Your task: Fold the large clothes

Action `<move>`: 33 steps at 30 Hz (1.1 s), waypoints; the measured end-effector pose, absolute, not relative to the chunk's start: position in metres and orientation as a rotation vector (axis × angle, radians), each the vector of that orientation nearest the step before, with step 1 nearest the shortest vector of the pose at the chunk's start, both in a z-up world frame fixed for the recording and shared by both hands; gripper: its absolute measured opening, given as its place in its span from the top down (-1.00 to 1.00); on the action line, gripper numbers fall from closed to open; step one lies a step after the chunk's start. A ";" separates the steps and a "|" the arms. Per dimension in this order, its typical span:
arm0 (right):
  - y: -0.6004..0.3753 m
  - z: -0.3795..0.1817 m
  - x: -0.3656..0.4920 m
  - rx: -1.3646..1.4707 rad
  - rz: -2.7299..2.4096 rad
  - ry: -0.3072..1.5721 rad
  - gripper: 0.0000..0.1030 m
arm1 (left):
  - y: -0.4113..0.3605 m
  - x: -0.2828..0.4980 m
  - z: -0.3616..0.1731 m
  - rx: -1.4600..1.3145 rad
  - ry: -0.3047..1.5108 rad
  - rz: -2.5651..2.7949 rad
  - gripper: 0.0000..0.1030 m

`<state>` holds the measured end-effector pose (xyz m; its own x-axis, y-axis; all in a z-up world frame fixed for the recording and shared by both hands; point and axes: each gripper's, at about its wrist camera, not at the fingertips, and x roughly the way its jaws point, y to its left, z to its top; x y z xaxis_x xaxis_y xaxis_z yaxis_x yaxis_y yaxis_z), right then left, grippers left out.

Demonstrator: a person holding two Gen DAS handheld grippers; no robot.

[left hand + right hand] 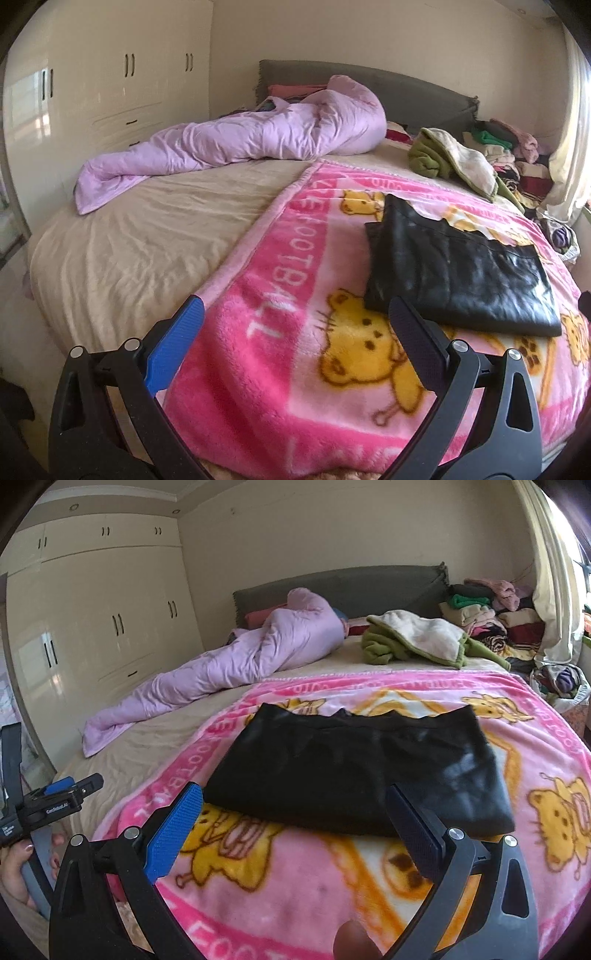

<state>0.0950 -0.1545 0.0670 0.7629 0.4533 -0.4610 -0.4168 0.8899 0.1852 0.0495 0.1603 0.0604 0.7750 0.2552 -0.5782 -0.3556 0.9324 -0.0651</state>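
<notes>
Both hand-held grippers, left point(295, 321) and right point(295, 805), hang released; pinch the black garment's point(354, 771) near corners squarely, both layers together.

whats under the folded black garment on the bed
The black garment lies flat on the pink cartoon blanket, which covers the beige sheet. Whatever blanket print sits directly beneath it is hidden.

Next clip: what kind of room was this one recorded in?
A home bedroom, most likely. A bed with a grey headboard fills the view, a built-in wardrobe lines the wall, and stacks of clothes sit by the window. A black garment lies folded on a pink cartoon blanket.
</notes>
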 end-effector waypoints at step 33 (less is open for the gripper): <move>-0.164 -0.008 0.221 0.156 0.361 0.752 0.90 | 0.039 0.292 0.025 -0.174 0.787 -0.066 -0.82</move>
<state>0.2206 -0.1643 -0.0083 0.6726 0.3747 -0.6382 -0.2639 0.9271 0.2661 0.2922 0.0394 0.0245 0.7051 -0.1242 -0.6982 -0.0057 0.9835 -0.1807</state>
